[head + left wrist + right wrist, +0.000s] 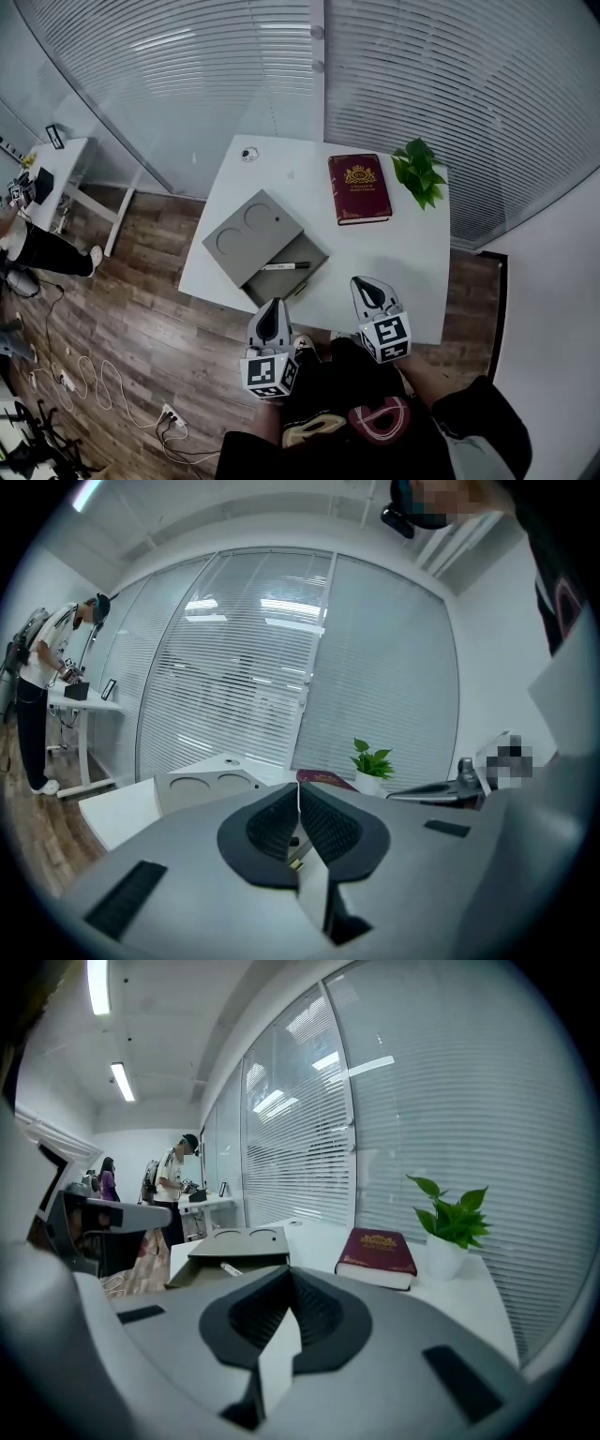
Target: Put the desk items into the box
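Observation:
A grey box (281, 262) lies on the white desk (412, 253), its lid (251, 231) slid back to the far left. A white and black pen (286, 266) rests in the open part. A dark red book (359, 187) lies flat at the far right of the desk, next to a small potted plant (419, 172). My left gripper (273, 307) hovers shut and empty at the desk's near edge, just in front of the box. My right gripper (362, 284) is shut and empty over the near right of the desk. The right gripper view shows the box (239, 1246), pen (230, 1268) and book (378, 1251).
A small round fitting (249, 154) sits at the desk's far left corner. A glass wall with blinds (375, 75) runs behind the desk. To the left, a second white desk (56, 164) with a person beside it, and cables (84, 375) on the wooden floor.

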A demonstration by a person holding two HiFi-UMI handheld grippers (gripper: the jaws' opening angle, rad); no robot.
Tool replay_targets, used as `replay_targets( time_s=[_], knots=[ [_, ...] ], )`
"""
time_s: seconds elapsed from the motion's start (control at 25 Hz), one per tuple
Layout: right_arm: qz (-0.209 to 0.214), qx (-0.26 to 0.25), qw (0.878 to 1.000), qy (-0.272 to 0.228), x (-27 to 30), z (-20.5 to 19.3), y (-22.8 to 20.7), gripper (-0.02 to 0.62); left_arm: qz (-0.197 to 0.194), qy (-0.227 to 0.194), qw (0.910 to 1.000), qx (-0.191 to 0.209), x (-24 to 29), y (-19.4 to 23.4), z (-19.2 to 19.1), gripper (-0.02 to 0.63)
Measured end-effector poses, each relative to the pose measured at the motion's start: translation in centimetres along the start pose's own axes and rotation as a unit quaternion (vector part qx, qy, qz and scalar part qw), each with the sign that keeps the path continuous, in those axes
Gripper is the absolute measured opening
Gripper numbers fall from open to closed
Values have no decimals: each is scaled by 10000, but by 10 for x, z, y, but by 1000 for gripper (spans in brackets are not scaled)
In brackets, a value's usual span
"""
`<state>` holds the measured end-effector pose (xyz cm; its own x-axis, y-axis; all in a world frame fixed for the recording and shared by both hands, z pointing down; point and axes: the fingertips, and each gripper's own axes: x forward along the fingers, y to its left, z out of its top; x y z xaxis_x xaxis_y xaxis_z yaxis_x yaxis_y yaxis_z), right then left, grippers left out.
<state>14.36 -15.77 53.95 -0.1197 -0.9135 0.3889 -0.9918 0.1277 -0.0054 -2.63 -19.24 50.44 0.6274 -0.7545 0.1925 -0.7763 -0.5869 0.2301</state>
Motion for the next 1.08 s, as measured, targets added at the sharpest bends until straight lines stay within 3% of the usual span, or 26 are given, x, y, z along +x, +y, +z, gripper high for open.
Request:
replay_targets(
  time_s=[1.08],
  knots=[
    [170,-321,9991,238,8,-12,-9,9,71,218,9997,-112,10,-6,-20,21]
  ],
)
